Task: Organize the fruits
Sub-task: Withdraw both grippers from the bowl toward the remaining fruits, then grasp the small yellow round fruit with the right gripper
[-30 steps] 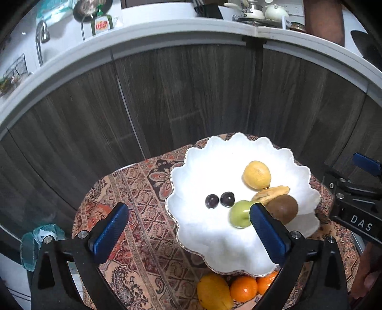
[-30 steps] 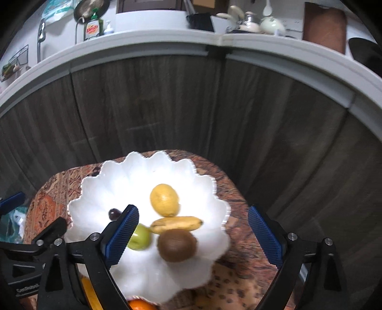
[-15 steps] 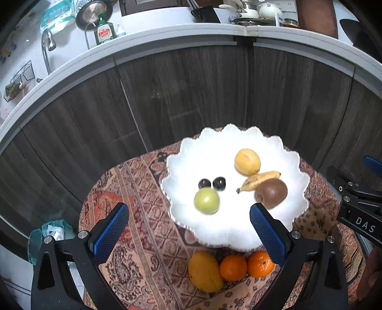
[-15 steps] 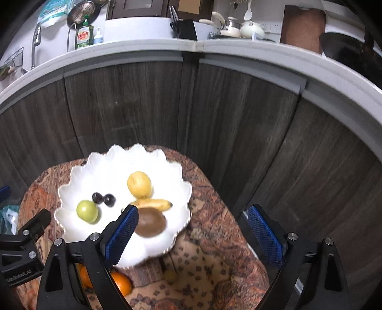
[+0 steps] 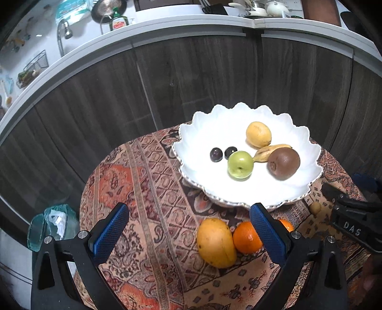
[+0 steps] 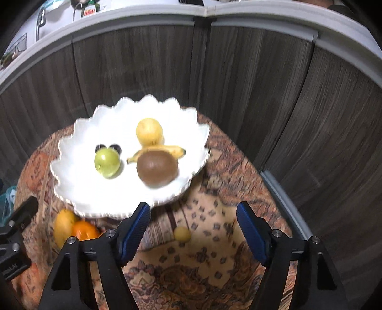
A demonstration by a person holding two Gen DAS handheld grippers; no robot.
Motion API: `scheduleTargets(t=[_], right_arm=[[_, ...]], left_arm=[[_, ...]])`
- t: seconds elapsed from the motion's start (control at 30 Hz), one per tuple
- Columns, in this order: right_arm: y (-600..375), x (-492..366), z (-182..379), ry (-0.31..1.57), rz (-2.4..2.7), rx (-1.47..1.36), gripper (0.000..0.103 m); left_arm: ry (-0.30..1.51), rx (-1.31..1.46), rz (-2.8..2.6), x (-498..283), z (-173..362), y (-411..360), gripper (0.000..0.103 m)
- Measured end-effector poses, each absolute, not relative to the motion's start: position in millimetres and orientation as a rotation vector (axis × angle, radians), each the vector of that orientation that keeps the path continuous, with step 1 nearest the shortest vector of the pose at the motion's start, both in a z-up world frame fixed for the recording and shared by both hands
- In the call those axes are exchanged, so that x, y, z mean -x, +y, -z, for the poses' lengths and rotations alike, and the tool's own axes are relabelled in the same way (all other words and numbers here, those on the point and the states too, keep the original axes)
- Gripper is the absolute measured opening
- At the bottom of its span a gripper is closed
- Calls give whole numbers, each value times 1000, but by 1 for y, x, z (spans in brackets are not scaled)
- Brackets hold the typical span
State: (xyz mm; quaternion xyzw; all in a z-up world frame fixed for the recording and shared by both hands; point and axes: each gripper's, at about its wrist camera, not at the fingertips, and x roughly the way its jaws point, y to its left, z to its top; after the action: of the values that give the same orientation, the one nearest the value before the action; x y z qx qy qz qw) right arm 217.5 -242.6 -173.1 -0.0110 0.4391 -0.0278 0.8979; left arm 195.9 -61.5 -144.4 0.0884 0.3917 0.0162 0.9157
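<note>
While both grippers gape empty, the right gripper (image 6: 192,226) just narrowing, the white bowl (image 5: 205,133) holds lemon (image 5: 258,134) at one o'clock, kiwi (image 5: 283,162) at three

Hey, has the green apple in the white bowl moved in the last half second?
Yes. The green apple has rolled right, from in front of the left one of the two plums toward the banana.

White capital letters "DAS" are legible on the black body of the right gripper (image 5: 353,214) at the edge of the left wrist view — the red label on the green bottle (image 5: 118,22) on the counter is too small to read.
</note>
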Motion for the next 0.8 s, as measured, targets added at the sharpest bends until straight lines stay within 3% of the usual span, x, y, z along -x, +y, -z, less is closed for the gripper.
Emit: scheduleTargets(t=[0.37, 0.8], right_arm=[[-247, -228, 228, 986, 32, 19, 61], [-230, -234, 241, 995, -22, 56, 27]], left_arm=[[814, -184, -84, -183, 175, -68, 103], [855, -142, -104, -187, 189, -54, 103]])
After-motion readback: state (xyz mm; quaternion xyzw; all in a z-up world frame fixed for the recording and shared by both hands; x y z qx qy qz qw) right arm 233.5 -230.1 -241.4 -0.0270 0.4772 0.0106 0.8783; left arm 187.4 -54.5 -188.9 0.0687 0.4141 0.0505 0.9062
